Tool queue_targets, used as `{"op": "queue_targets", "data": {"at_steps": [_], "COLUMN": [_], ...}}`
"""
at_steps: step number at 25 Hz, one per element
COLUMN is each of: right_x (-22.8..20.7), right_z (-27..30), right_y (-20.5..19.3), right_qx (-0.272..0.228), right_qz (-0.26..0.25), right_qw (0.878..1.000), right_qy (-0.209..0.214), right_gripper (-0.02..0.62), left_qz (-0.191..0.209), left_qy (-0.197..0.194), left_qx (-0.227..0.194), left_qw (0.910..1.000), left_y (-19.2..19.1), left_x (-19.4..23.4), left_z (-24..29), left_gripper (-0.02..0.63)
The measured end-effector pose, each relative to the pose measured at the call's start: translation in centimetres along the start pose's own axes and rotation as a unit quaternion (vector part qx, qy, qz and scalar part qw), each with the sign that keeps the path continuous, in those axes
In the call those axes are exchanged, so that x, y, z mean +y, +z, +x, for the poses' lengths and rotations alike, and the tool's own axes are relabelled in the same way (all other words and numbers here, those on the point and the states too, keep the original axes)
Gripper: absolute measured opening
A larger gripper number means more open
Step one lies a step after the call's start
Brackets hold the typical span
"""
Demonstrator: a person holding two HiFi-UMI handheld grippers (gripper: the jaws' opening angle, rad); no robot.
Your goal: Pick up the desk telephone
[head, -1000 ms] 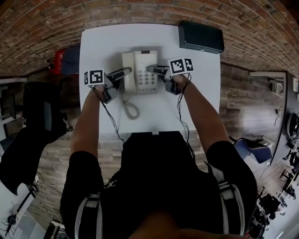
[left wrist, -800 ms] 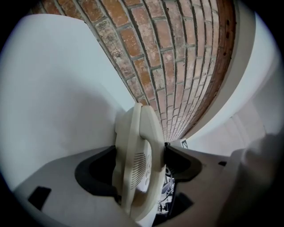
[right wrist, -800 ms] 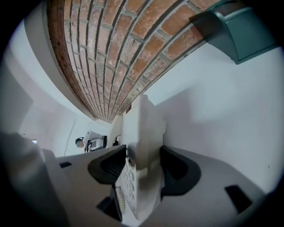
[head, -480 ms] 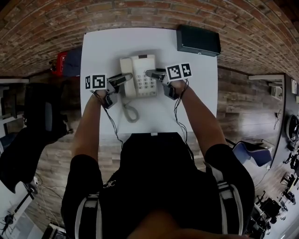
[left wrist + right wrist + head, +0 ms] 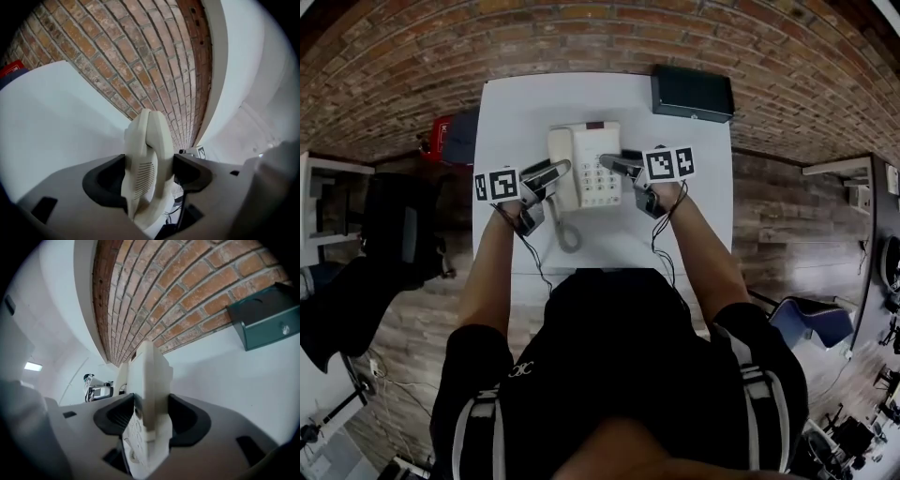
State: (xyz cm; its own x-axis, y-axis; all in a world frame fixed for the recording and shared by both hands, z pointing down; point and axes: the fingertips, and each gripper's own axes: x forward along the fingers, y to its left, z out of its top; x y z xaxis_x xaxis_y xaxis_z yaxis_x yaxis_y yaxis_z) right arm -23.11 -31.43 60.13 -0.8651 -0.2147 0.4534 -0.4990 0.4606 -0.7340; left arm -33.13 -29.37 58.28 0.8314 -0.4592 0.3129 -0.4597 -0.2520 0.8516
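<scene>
The left gripper (image 5: 149,169) is clenched on the left edge of the telephone (image 5: 586,165), one jaw pressed against each face of the cream casing on the side where the handset (image 5: 562,155) lies. The right gripper (image 5: 149,414) is clenched in the same way on the opposite edge, next to the keypad, with no gap on either side of the casing. Both grasps are therefore complete, and the telephone is held between the two tools above the middle of the white table (image 5: 511,108). Its coiled cord (image 5: 568,232) trails toward the near edge. A dark box (image 5: 692,92) stands well apart at the far right corner. Compared with the head view one second ago, the telephone now fills a larger share of the table's width, while both grippers hold the same places on its edges. This suggests that the telephone is rising off the surface, but no view shows a clear gap beneath the base, so the lift cannot be confirmed. The table and box also sit lower in the head view than before, which comes from head motion and not from any movement of those items. If the lift has started, what remains is to raise both sides evenly and watch the cord for drag.
</scene>
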Motion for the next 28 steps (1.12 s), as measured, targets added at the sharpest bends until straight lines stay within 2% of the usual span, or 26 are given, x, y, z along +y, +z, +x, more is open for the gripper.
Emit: {"op": "queue_targets", "data": {"at_steps": [4, 8, 14, 18, 20, 28], "right_x": [3.1, 6.3, 8.8, 9.4, 9.3, 7.5], "right_z": [-3.4, -6.5, -12.8, -15.1, -15.3, -15.4], "right_y": [1.5, 3.5, 3.6, 3.6, 3.7, 2.1], "right_qx": [-0.035, -0.069, -0.126, -0.137, -0.138, -0.125], "right_qz": [-0.046, -0.096, -0.127, -0.132, -0.136, -0.123], "right_qw": [0.998, 0.993, 0.984, 0.982, 0.981, 0.984], "right_qy": [-0.002, -0.001, -0.002, 0.003, 0.000, -0.020], "right_gripper": [0.222, 0.222, 0.222, 0.222, 0.222, 0.222], "left_qz": [0.043, 0.096, 0.168, 0.205, 0.208, 0.178], "left_qy": [-0.010, -0.023, -0.031, -0.031, -0.030, -0.025], "left_qx": [-0.021, -0.054, -0.079, -0.073, -0.069, -0.044], "left_qw": [0.9988, 0.9937, 0.9821, 0.9756, 0.9751, 0.9827], "left_y": [0.4, 1.5, 0.6, 0.3, 0.3, -1.5], "left_x": [-4.6, -9.3, -15.6, -18.3, -18.4, -16.9], "left_z": [-0.8, -1.7, -1.0, -0.4, -0.1, 1.3], "left_gripper": [0.319, 0.316, 0.311, 0.310, 0.310, 0.308]}}
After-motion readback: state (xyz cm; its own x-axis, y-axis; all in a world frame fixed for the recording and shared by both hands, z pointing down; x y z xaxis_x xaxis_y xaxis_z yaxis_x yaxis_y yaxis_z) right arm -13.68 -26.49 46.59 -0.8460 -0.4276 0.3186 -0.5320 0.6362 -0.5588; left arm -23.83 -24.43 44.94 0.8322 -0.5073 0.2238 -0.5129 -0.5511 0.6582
